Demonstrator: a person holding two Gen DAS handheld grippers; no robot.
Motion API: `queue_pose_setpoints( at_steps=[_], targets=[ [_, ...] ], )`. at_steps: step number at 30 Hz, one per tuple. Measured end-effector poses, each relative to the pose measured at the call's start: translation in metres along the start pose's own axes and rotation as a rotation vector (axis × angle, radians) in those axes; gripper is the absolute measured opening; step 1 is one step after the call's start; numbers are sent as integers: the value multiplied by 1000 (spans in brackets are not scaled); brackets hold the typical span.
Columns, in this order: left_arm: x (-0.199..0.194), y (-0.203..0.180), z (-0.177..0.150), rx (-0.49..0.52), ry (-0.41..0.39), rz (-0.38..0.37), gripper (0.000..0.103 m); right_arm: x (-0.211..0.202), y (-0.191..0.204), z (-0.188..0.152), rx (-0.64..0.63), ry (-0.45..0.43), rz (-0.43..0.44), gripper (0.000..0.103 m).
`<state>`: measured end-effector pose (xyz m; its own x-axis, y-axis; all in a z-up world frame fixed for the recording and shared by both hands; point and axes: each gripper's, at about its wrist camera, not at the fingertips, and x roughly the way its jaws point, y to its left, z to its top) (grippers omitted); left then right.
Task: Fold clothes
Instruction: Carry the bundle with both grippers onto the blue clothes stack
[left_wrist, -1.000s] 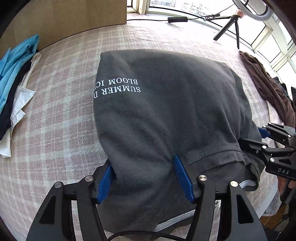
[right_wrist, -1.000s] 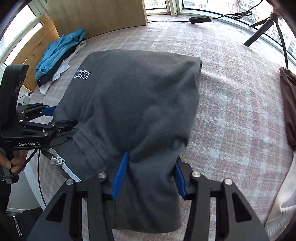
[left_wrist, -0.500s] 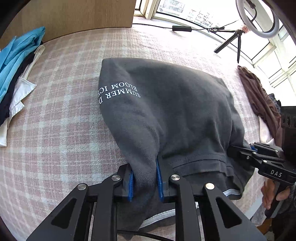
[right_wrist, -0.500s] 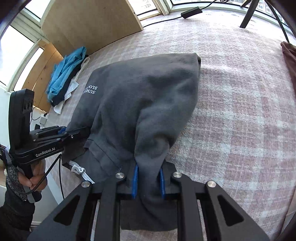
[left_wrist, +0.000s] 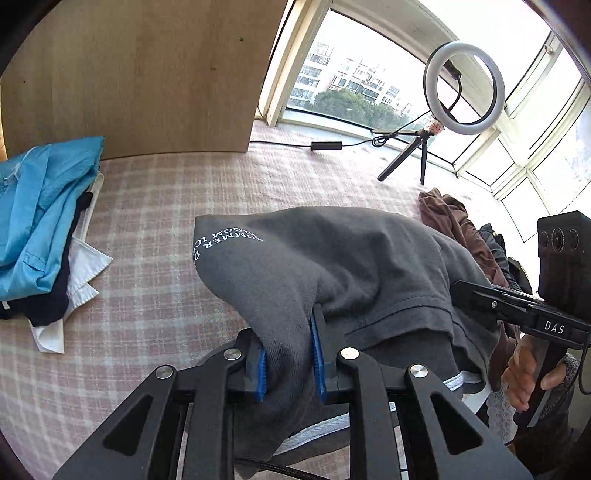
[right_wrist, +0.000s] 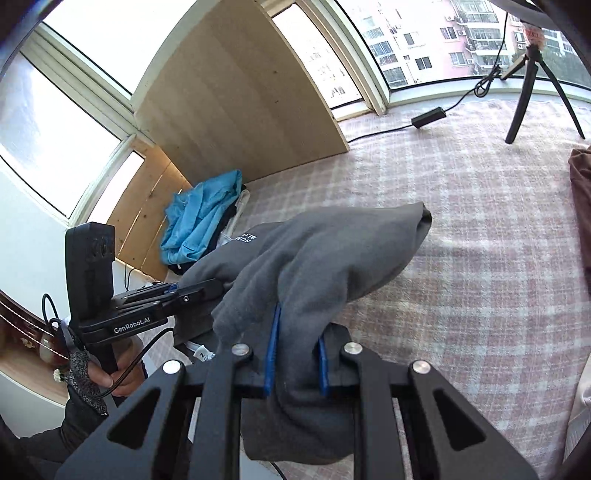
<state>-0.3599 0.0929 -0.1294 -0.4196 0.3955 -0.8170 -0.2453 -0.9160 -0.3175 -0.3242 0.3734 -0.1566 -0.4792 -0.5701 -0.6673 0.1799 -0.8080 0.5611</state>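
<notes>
The left claw (left_wrist: 288, 360) is narrowed onto a fold of the grey shirt (left_wrist: 343, 266); its blue pads (left_wrist: 260, 373) press the cloth from both sides, with a thick bunch hanging down between them. The right claw (right_wrist: 295, 360) is drawn in just as narrow, its pads (right_wrist: 272, 350) pinching another bunch at the shirt's near edge. Seen from the left wrist, the right claw (left_wrist: 480, 295) grips the shirt at its right side, with a hand (left_wrist: 524, 369) on the handle. Seen from the right wrist, the left claw (right_wrist: 199, 291) bites the shirt's left side, also held by a hand (right_wrist: 110, 376).

The shirt slopes up from the checked bed cover (left_wrist: 155, 206) to the two claws: its far end, with white lettering (left_wrist: 225, 240), lies on the cover, its near edge is raised. Left of the shirt sits a pile of clothes with a blue garment (left_wrist: 40, 206) on top. Right of the shirt lies a brown garment (left_wrist: 450, 218). Beyond the shirt, by the window, stands a ring light (left_wrist: 463, 86) on a small tripod.
</notes>
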Motion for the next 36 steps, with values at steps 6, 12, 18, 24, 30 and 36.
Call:
queue_pose_setpoints(
  at_steps=[6, 12, 18, 24, 30, 36],
  targets=[
    [-62, 69, 17, 40, -96, 45, 17, 14, 83, 31, -83, -56, 4, 17],
    [-126, 166, 51, 55, -199, 169, 17, 84, 195, 79, -208, -113, 15, 17],
    [-159, 257, 98, 68, -283, 269, 18, 161, 280, 133, -277, -156, 24, 17],
    [-122, 354, 93, -8, -229, 285, 18, 251, 295, 153, -239, -86, 40, 17],
    [-28, 419, 42, -55, 26, 351, 18, 367, 246, 86, -142, 202, -44, 17],
    [-37, 426, 35, -101, 25, 353, 35, 367, 241, 81, -137, 250, -37, 23]
  ],
)
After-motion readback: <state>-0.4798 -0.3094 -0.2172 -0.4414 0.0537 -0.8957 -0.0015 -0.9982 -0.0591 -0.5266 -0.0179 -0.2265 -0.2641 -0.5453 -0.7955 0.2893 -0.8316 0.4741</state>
